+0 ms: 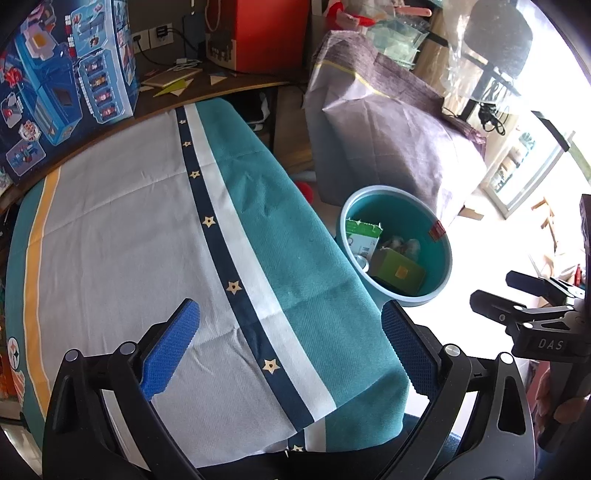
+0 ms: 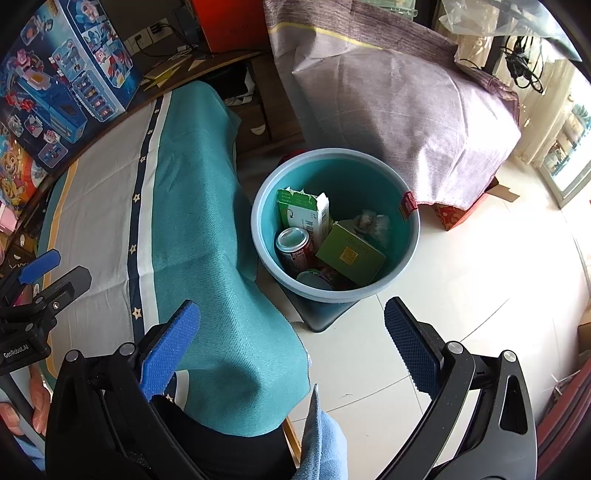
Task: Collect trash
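A teal bin (image 2: 406, 243) stands on the floor right of the table; it also shows in the left wrist view (image 1: 441, 266). In it lie a green-white carton (image 2: 295, 208), a red drink can (image 2: 293, 247), a green box (image 2: 349, 253) and crumpled wrapping (image 2: 373, 223). My left gripper (image 1: 291, 354) is open and empty over the tablecloth (image 1: 122, 240). My right gripper (image 2: 291, 350) is open and empty, near the table's right edge, short of the bin.
A blue toy box (image 1: 66, 81) stands at the table's far left. A purple-covered bulk (image 2: 399, 99) sits behind the bin. An orange box (image 1: 258, 33) and cables lie on the back desk. White tiled floor (image 2: 480, 288) lies to the right.
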Motion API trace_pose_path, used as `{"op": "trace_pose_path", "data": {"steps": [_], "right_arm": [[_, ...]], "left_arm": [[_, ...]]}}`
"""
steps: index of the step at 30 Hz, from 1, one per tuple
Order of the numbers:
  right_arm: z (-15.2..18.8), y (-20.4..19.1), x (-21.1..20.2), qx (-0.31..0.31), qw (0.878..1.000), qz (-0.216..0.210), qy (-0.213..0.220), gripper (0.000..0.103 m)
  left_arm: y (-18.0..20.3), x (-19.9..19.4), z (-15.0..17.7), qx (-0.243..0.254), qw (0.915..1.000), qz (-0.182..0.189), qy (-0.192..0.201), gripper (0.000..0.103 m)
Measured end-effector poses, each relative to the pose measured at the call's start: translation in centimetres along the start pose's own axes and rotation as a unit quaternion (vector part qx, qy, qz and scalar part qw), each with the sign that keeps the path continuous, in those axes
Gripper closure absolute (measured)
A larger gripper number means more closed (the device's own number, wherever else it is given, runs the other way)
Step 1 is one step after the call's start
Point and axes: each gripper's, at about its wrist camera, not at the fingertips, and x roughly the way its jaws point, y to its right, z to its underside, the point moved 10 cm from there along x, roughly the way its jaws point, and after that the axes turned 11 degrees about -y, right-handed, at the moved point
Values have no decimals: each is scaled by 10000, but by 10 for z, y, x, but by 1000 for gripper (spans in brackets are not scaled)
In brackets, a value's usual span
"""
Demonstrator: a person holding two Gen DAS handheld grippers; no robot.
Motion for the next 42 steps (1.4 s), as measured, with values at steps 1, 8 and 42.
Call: {"op": "trace_pose_path", "data": {"steps": [1,8,42], "right_arm": [[0,0,1,3,10000,1,-8,7],[2,1,3,62,10000,-6,-22,7],[2,8,10,155,9998,64,-65,7]], "left_arm": [[0,0,0,9,10000,-23,2,4],[4,1,2,90,9999,7,53,4],[-4,14,8,56,9998,-82,-169,4]]}}
